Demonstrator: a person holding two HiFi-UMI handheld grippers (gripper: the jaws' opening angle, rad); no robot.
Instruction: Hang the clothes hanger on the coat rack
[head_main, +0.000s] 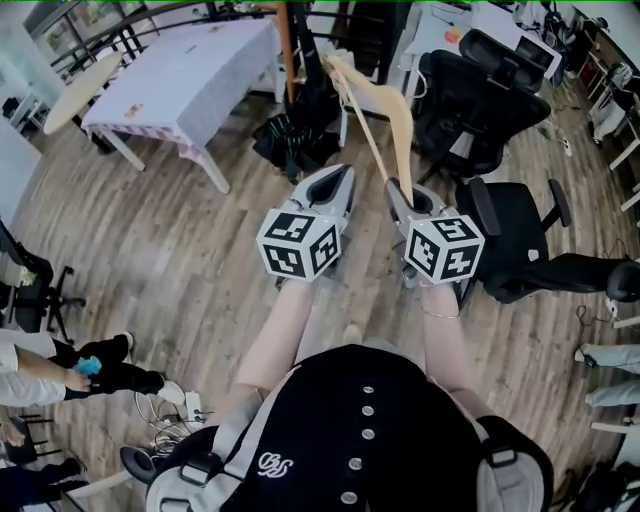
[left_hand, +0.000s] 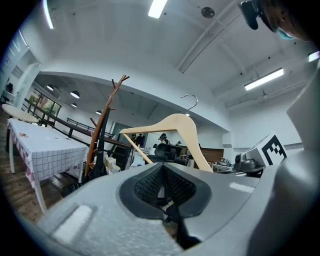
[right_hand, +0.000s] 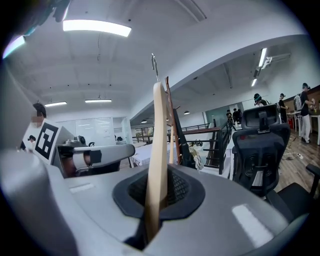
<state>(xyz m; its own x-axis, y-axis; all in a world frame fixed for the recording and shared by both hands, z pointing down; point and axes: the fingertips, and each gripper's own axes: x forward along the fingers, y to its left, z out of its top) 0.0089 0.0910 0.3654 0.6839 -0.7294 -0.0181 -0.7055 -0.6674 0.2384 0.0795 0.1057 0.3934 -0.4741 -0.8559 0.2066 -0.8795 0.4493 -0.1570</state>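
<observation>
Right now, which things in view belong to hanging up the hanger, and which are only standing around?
For the job:
- wooden hanger
- right gripper, shut on it
- coat rack

Only standing around:
- covered table
- black office chairs
- left gripper, holding nothing

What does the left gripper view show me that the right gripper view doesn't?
Left gripper view only: the hanger side-on with its hook, the clothed table, and the left gripper shut and empty. Right gripper view only: the right gripper clamped on the hanger's edge-on arm. Both: the coat rack ahead, with the hanger not yet hung.
</observation>
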